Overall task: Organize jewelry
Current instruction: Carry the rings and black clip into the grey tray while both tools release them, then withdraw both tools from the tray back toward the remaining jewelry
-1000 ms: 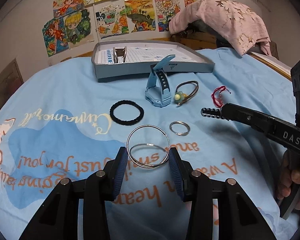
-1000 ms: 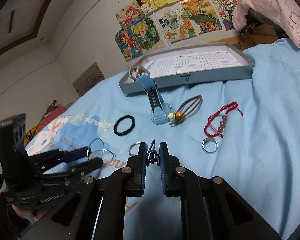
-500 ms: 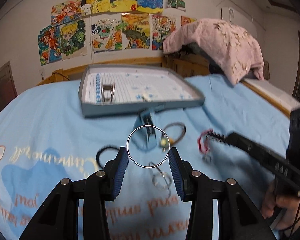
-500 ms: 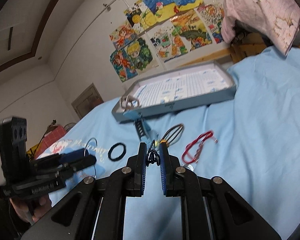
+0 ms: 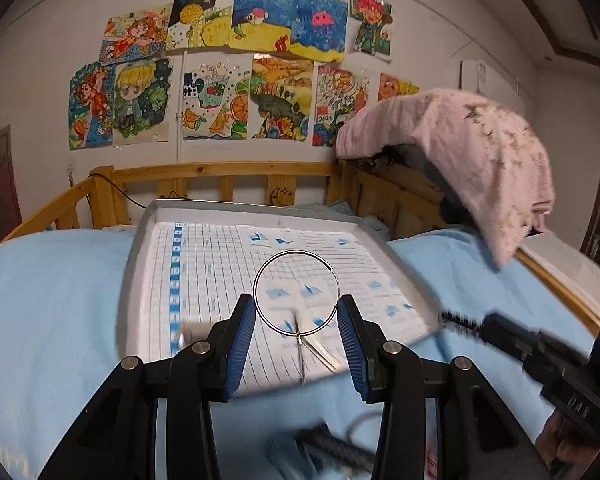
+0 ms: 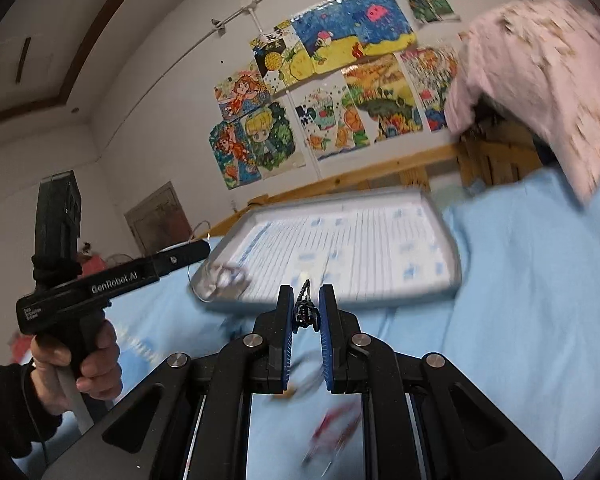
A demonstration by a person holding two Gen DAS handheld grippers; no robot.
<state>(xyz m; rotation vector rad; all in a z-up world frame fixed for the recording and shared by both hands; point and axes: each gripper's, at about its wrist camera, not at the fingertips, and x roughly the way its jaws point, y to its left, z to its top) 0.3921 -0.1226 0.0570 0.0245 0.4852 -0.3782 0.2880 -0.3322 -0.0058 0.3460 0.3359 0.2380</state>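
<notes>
The left gripper (image 5: pixel 296 312) holds a large thin silver ring (image 5: pixel 296 293) upright between its blue-padded jaws, which stand wide apart and press against the hoop's left and right sides; a small break or glint shows at the hoop's upper right. A second thin metal loop (image 5: pixel 302 354) hangs from the bottom of the hoop, blurred. The hoop is held above the near half of the grey tray (image 5: pixel 140 256), which lies on a bed covered by a light blue sheet (image 5: pixel 52 288). The tray floor is lined with white gridded paper bearing small blue marks and is largely bare; a blurred metal clip (image 6: pixel 226 280) sits at its near left corner. The tray has a low raised rim on all sides. The right gripper (image 6: pixel 305 312) has its jaws nearly closed on a small dark chain-like piece (image 6: pixel 304 310), too small to identify, held just short of the tray's near edge. A wooden bed rail (image 5: pixel 220 174) runs beyond the tray's far edge, and a pink cloth (image 5: pixel 480 160) is draped at far right. Blurred items lie on the sheet near the cameras.
</notes>
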